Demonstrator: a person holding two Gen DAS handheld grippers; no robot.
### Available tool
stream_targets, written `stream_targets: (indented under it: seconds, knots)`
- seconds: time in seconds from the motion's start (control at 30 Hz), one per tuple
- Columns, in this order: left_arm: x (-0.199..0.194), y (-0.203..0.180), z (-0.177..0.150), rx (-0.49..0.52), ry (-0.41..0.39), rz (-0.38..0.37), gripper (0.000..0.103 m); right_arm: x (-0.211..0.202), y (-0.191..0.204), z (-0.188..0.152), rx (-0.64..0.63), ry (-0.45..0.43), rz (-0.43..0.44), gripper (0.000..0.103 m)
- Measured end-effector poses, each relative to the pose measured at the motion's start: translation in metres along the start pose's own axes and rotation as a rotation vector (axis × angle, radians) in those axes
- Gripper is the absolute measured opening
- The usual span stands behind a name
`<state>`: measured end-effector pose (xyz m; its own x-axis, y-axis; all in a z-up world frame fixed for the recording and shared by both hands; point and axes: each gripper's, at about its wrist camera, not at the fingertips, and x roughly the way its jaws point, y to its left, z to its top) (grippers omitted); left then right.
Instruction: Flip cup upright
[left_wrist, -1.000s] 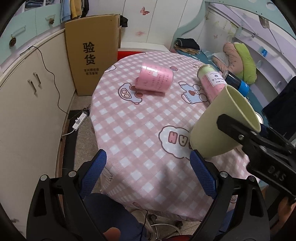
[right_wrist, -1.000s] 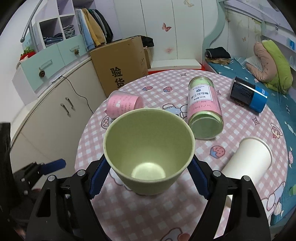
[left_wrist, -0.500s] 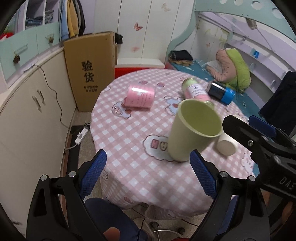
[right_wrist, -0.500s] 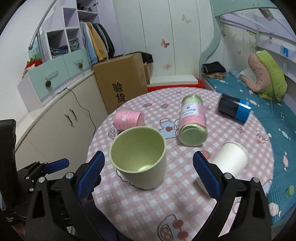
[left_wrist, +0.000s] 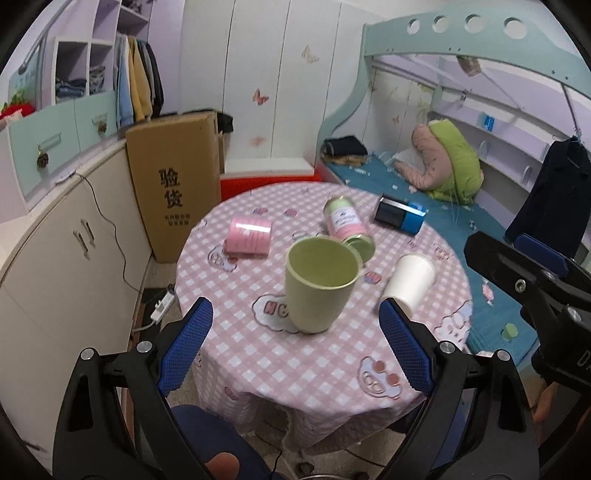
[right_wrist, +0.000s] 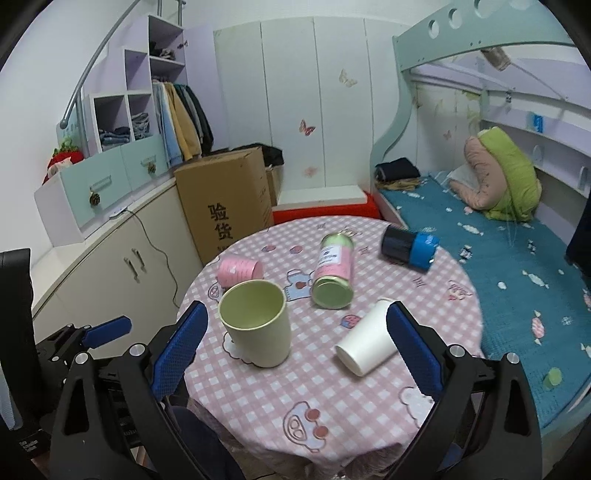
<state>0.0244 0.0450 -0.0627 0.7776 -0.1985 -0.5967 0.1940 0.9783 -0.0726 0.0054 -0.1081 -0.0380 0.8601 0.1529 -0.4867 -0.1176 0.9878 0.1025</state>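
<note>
A pale green cup (left_wrist: 319, 286) stands upright on the round pink checked table (left_wrist: 295, 354), mouth up; it also shows in the right wrist view (right_wrist: 256, 326). My left gripper (left_wrist: 295, 345) is open and empty, pulled back over the table's near edge. My right gripper (right_wrist: 295, 349) is open and empty, also back from the cup and above it. The right gripper's body shows at the right of the left wrist view (left_wrist: 524, 288).
On the table lie a pink cup (left_wrist: 249, 236), a white paper cup (left_wrist: 408, 282), a pink-and-green canister (left_wrist: 347, 225) and a black-and-blue can (left_wrist: 399, 219), all on their sides. A cardboard box (left_wrist: 177, 184) and cabinets stand left; a bed is right.
The right gripper held the green cup a second ago, set it upright on the table, opened and drew back. Both grippers have pulled away and up from the table.
</note>
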Motion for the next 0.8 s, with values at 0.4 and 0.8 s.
stream_targets:
  seconds: [0.4,0.8]
  knots:
    - [-0.049,-0.035,0.004,0.045,-0.157,0.023,0.092,-0.068,-0.011,-0.001,-0.032,-0.150,-0.088,0.096]
    - [-0.076,-0.049,0.002,0.051,-0.244,0.035,0.093,-0.093,-0.016,-0.007,-0.033,-0.204,-0.112,0.096]
